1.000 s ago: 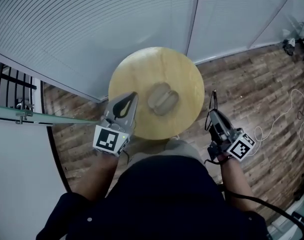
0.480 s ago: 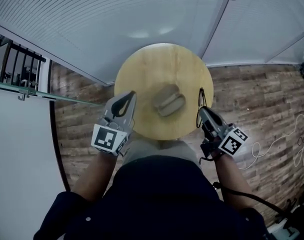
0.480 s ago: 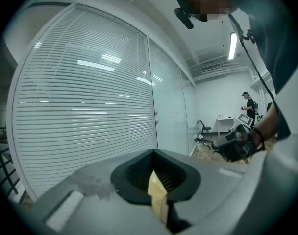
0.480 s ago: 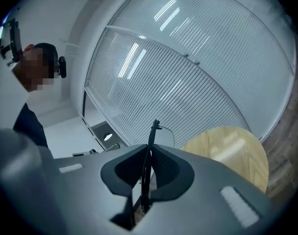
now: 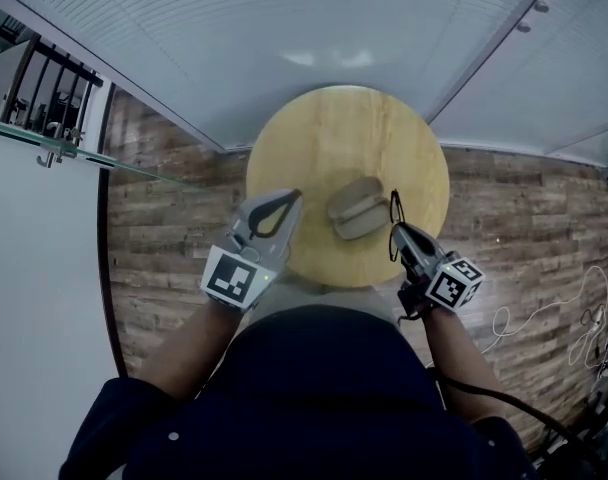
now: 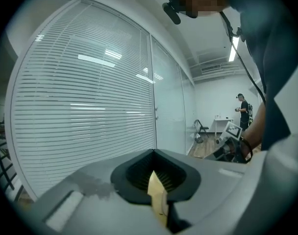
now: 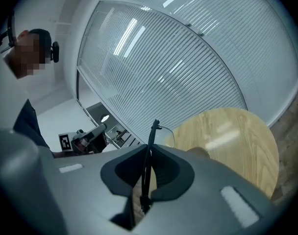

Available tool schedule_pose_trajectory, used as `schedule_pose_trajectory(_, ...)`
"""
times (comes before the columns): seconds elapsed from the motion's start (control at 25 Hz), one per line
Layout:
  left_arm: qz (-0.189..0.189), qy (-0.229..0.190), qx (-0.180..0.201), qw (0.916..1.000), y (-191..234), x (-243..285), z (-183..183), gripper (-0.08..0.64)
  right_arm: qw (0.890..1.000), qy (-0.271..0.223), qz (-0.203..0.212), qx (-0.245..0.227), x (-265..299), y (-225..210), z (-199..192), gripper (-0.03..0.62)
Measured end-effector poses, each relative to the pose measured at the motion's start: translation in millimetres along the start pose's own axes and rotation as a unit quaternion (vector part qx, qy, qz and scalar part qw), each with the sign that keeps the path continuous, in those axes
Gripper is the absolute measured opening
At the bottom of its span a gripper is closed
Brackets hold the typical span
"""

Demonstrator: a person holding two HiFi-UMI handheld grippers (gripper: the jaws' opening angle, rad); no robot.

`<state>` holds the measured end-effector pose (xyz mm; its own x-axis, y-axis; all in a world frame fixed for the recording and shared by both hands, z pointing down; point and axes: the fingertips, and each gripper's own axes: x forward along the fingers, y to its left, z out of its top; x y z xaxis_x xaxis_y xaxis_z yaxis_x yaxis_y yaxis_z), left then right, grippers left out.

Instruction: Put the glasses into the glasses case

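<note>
The right gripper (image 5: 398, 234) has its jaws almost closed on the thin black-framed glasses (image 5: 393, 208), just beside the open beige clamshell glasses case (image 5: 358, 208) near the front edge of the round wooden table (image 5: 329, 133). The left gripper (image 5: 287, 203) has its jaws together on nothing. With such a narrow pinch the glasses may swing or slip (only a slim part of the frame is held) and land across the case rim. The case is unsteadied and may slide.

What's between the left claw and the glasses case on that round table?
Nothing: the head view shows only bare wooden table between the left gripper and the glasses case.
</note>
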<state>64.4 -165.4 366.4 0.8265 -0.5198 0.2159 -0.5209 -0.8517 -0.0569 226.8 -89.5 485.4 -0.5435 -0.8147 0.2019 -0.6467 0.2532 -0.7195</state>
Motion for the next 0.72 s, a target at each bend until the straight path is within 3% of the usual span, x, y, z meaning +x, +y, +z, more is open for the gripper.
schedule_pose_trajectory(0.56, 0.044, 0.037, -0.041, 0.9975, 71, -14, -57, 0.0, 0.998, 0.052, -0.019, -0.001, 73, -27, -48, 0.035)
schedule_pose_trajectory(0.72, 0.041, 0.044, -0.047, 0.9971, 72, -7, -64, 0.0, 0.996, 0.079, -0.024, -0.036, 80, -41, -54, 0.035)
